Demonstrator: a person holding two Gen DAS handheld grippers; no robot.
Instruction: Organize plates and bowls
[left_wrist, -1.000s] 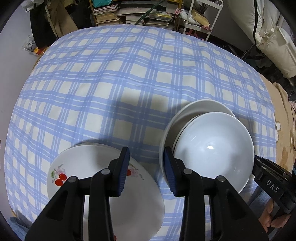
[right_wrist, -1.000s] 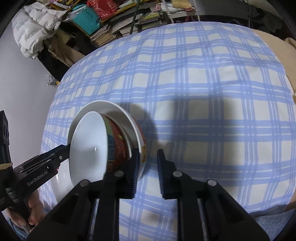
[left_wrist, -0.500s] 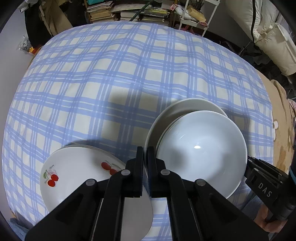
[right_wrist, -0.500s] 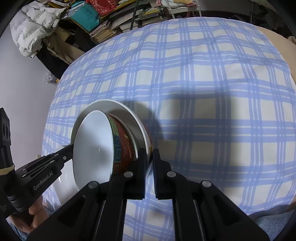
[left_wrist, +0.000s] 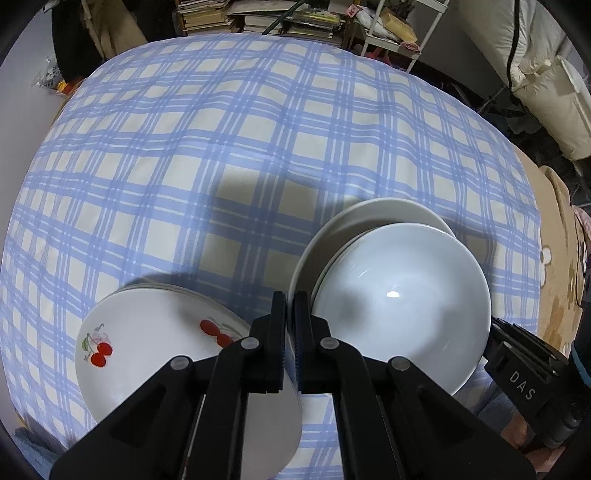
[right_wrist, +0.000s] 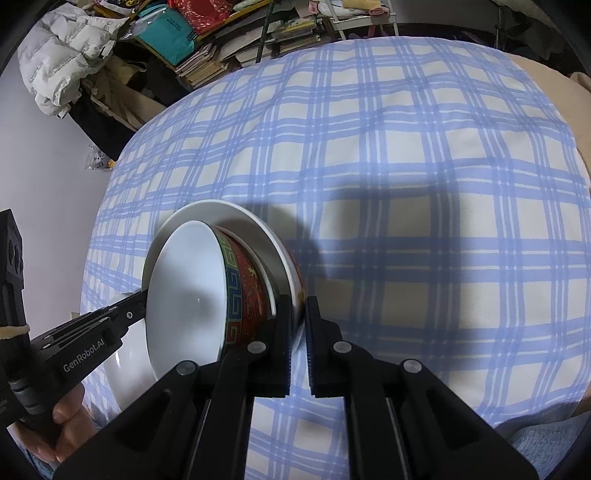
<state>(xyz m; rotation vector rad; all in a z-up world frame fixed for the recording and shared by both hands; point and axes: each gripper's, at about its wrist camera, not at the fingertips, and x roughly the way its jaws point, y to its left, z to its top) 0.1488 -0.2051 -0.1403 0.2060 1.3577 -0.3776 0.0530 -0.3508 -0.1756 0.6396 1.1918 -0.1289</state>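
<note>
A red patterned bowl, white inside (left_wrist: 402, 306) (right_wrist: 184, 299), sits nested in a larger cream bowl (left_wrist: 369, 218) (right_wrist: 229, 214). My left gripper (left_wrist: 290, 306) is shut on the cream bowl's left rim. My right gripper (right_wrist: 298, 310) is shut on its right rim. The nested bowls are tilted and held above the checked tablecloth (left_wrist: 221, 129). A stack of white plates with cherry prints (left_wrist: 147, 332) lies below my left gripper; a bit of it shows low left in the right wrist view (right_wrist: 122, 373).
The blue and white checked cloth (right_wrist: 406, 147) covers the table. Books and clutter (left_wrist: 258, 18) stand beyond the far edge, and a white jacket (right_wrist: 62, 51) lies at the back left. A beige cloth (left_wrist: 557, 258) lies at the right edge.
Both grippers closed from open onto opposite rims of the cream bowl. The nested bowls have risen slightly and tilted.
</note>
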